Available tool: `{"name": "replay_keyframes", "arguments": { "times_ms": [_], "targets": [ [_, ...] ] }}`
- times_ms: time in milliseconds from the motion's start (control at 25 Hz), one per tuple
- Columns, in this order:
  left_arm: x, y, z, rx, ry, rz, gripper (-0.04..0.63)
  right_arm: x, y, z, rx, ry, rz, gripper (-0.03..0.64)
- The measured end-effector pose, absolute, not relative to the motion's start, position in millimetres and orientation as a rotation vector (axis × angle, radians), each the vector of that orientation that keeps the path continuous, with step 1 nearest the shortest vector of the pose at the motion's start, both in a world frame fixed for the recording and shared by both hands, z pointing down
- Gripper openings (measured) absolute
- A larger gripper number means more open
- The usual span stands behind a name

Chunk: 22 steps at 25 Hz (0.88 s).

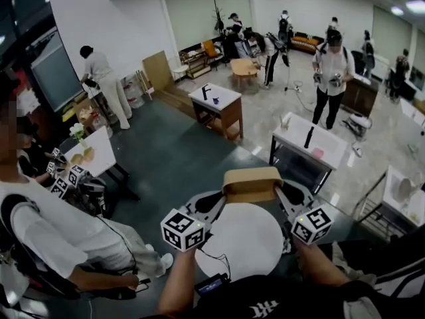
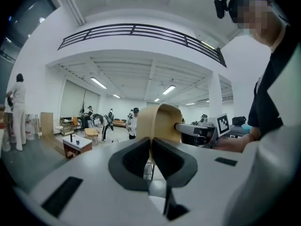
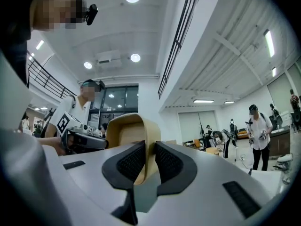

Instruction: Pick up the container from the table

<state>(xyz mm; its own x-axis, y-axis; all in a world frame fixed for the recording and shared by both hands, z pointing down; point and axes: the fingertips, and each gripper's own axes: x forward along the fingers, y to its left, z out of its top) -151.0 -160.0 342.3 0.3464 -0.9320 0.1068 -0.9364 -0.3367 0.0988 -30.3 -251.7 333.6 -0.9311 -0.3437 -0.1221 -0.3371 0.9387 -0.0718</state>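
A tan, rounded-rectangular container (image 1: pixel 252 183) hangs in the air between both grippers, well above the round white table (image 1: pixel 247 239). My left gripper (image 1: pixel 222 197) is shut on the container's left rim, and my right gripper (image 1: pixel 279 193) is shut on its right rim. In the left gripper view the rim (image 2: pixel 162 121) runs down between the dark pads (image 2: pixel 136 160) of the left gripper (image 2: pixel 150 157), with the other gripper (image 2: pixel 197 129) on the far side. The right gripper view shows the container wall (image 3: pixel 129 131) pinched by the right gripper (image 3: pixel 149 160). The container's inside is mostly hidden.
A seated person (image 1: pixel 46 231) is close on the left beside a small white table (image 1: pixel 93 153). Further tables (image 1: pixel 218 102) (image 1: pixel 312 141) stand on the floor beyond. Several people stand around the room, one (image 1: pixel 332 72) holding grippers.
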Motion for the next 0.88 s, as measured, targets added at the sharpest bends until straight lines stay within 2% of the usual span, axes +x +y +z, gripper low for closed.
{"name": "replay_keyframes", "arguments": {
  "times_ms": [320,880],
  "targets": [
    [-142,-139,287,2.551,-1.806,0.012,0.025,-21,-229,276,-0.486,2.875,0.037,0.081],
    [-148,-136,272,2.594,-1.831,0.011,0.025,-25,-226,260,-0.471,2.83,0.073,0.081]
  ]
}}
